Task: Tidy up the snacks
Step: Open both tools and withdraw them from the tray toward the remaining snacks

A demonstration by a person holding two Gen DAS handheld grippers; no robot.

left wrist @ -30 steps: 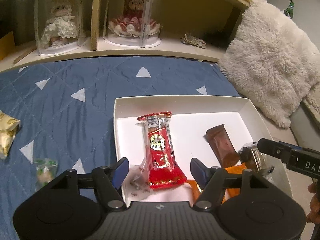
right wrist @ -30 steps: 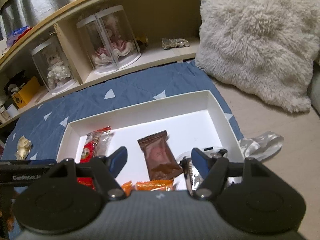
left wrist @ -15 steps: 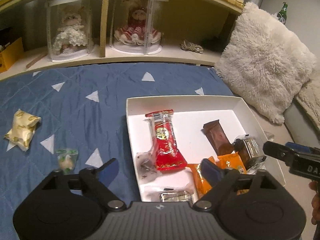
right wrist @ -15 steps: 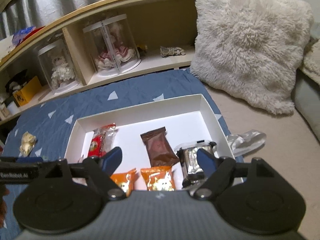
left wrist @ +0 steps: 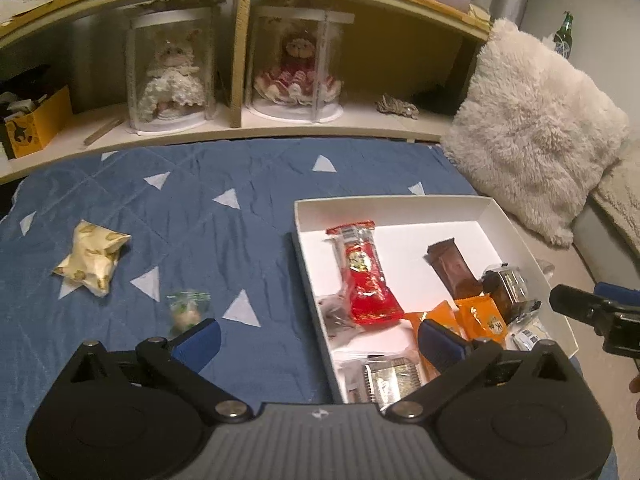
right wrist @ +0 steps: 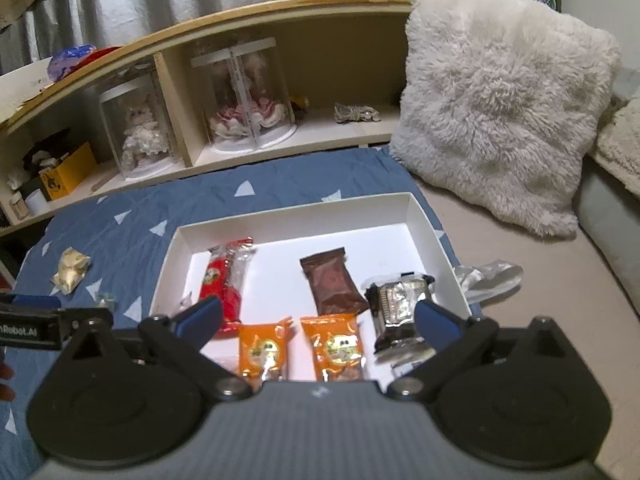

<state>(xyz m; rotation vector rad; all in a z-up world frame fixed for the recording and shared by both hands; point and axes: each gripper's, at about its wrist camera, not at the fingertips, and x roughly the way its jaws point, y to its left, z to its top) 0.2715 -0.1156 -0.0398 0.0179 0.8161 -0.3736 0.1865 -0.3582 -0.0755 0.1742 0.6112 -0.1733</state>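
Note:
The white box (left wrist: 400, 202) (right wrist: 296, 210) sits on the blue quilt. It holds a red snack pack (left wrist: 366, 280) (right wrist: 224, 280), a brown bar (left wrist: 452, 266) (right wrist: 332, 280), two orange packets (right wrist: 262, 350) (right wrist: 340, 348), a dark foil snack (left wrist: 506, 288) (right wrist: 400, 312) and a silver one (left wrist: 392, 378). Out on the quilt lie a gold packet (left wrist: 92, 262) (right wrist: 70, 270) and a small green candy (left wrist: 186, 308) (right wrist: 105, 300). My left gripper (left wrist: 318, 340) hovers over the box's left wall, jaws opening, gripping nothing. My right gripper (right wrist: 319, 316) hangs above the box's near end, jaws opening, also gripping nothing.
A fluffy pillow (right wrist: 500, 120) leans at the right. Behind the quilt a low shelf holds two doll display cases (left wrist: 172, 76) (left wrist: 298, 68) and a yellow box (left wrist: 36, 124). A crumpled silver wrapper (right wrist: 492, 280) lies just right of the box.
Both grippers have drawn back and up from the box while their jaws widened. The red pack and the dark foil snack now lie free in the box.

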